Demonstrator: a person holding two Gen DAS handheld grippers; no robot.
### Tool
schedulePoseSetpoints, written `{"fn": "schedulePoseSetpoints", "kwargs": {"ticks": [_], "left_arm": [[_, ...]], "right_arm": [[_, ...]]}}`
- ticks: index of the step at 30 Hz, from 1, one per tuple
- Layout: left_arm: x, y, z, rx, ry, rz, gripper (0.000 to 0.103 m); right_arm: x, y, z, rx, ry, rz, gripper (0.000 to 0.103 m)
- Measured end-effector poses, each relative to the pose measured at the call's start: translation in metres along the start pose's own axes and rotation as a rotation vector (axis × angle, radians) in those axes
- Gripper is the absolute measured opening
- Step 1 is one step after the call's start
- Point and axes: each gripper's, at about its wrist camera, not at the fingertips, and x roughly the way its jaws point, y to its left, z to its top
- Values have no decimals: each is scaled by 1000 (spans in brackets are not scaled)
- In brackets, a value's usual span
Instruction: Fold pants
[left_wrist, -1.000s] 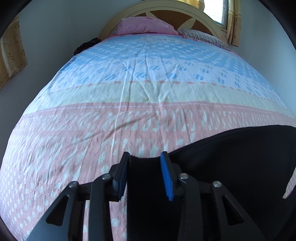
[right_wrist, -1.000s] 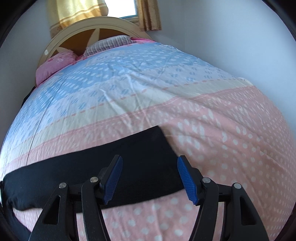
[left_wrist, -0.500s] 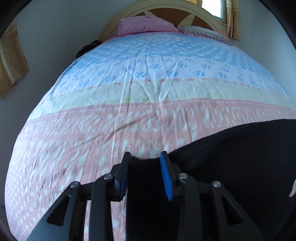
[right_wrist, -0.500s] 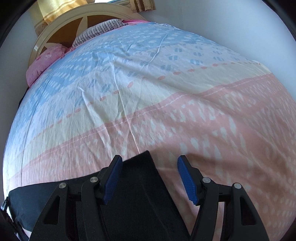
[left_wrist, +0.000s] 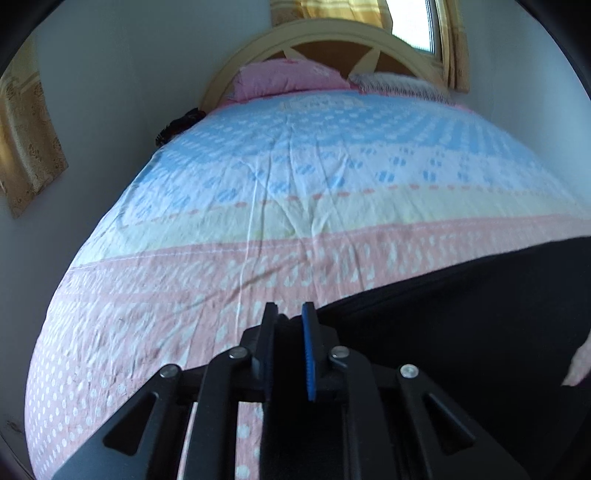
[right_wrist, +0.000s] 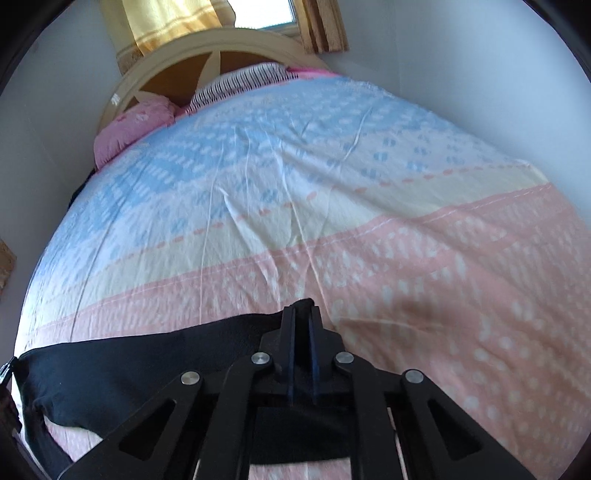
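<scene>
Black pants (left_wrist: 461, 314) lie across the near end of a bed, stretching from my left gripper off to the right. My left gripper (left_wrist: 290, 314) is shut on one end of the pants, dark cloth pinched between its blue-padded fingers. In the right wrist view the same pants (right_wrist: 129, 365) run off to the left. My right gripper (right_wrist: 303, 310) is shut on the other end's corner, a tuft of black fabric poking up past the fingertips. Both ends look slightly raised off the sheet.
The bed sheet (left_wrist: 295, 206) is banded pink, yellow and blue with white dots. A pink pillow (left_wrist: 288, 79) and a striped pillow (right_wrist: 240, 83) lean on the curved headboard (right_wrist: 207, 48). White walls flank both sides. A dark object (left_wrist: 181, 123) sits by the left wall.
My right gripper moved forward over the pants' end and closed on its corner. The left gripper tightened on its end, and both views tilted upward.
</scene>
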Motion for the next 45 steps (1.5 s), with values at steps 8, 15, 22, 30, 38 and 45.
{"fn": "schedulePoseSetpoints", "kwargs": {"ticks": [8, 15, 22, 30, 38, 45], "left_arm": [[-50, 8, -9, -22, -101, -56, 14], [-78, 15, -34, -37, -153, -103, 14], [-103, 20, -69, -36, -186, -144, 14], [-98, 15, -126, -6, -138, -151, 14], [-95, 9, -139, 30, -165, -124, 15], [-97, 5, -138, 102, -175, -103, 15]], "right_arm": [[-71, -16, -22, 42, -122, 46, 5], [-112, -33, -64, 57, -143, 66, 5], [-135, -53, -112, 87, -123, 53, 5], [-126, -71, -167, 112, -24, 1, 5], [-156, -58, -174, 52, -74, -148, 47], [-191, 69, -179, -297, -143, -41, 47]]}}
